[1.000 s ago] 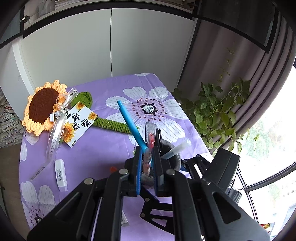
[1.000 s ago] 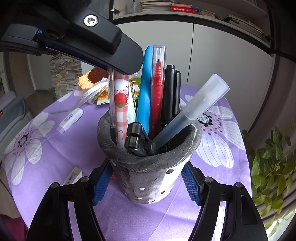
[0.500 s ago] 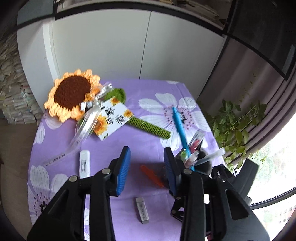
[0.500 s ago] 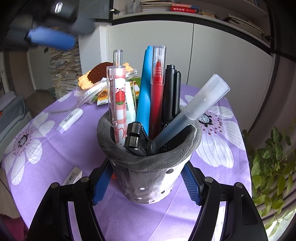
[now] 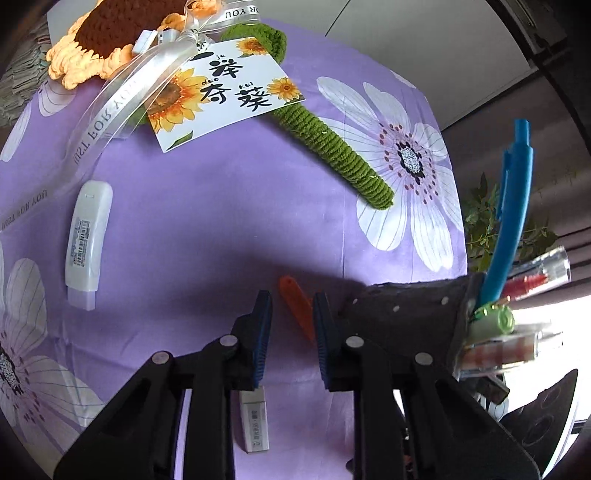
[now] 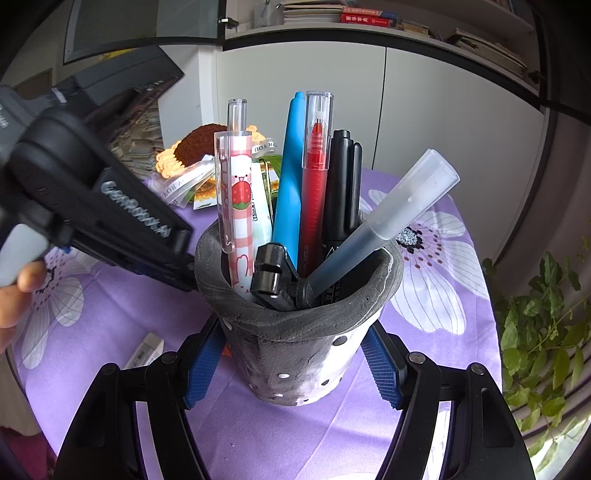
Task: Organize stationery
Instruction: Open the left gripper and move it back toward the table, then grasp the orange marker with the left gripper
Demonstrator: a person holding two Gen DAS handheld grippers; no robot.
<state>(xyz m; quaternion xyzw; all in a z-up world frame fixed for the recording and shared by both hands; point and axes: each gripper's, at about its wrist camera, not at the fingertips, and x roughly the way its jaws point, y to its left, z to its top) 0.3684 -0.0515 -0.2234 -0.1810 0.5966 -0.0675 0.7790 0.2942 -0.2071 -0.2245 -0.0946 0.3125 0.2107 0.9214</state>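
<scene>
The right gripper is clamped on the grey, hole-dotted, cup-shaped pen holder, its 2 blue pads pressed against either side of the lower wall. The holder stands upright on the purple flower-print tablecloth, close to the round tabletop's near edge. In it stand a pink checked pen with a strawberry print, a bright blue pen, a red pen with a clear cap, a black marker, a grey pen with a frosted cap leaning to the right, and a black clip-like piece at the rim.

The left gripper points steeply down at the cloth just beside the holder. Its jaws have just been closing; they stand narrowly apart with a small orange stick-shaped item lying on the cloth between them, and whether the pads touch it cannot be told. A small white rectangular eraser lies under the gripper's body, nearer the tabletop's near edge.

Further toward the left edge lies a white correction-tape dispenser. At the far edge rests a crocheted sunflower with a green yarn stem, a white ribbon and a sunflower-printed card.
</scene>
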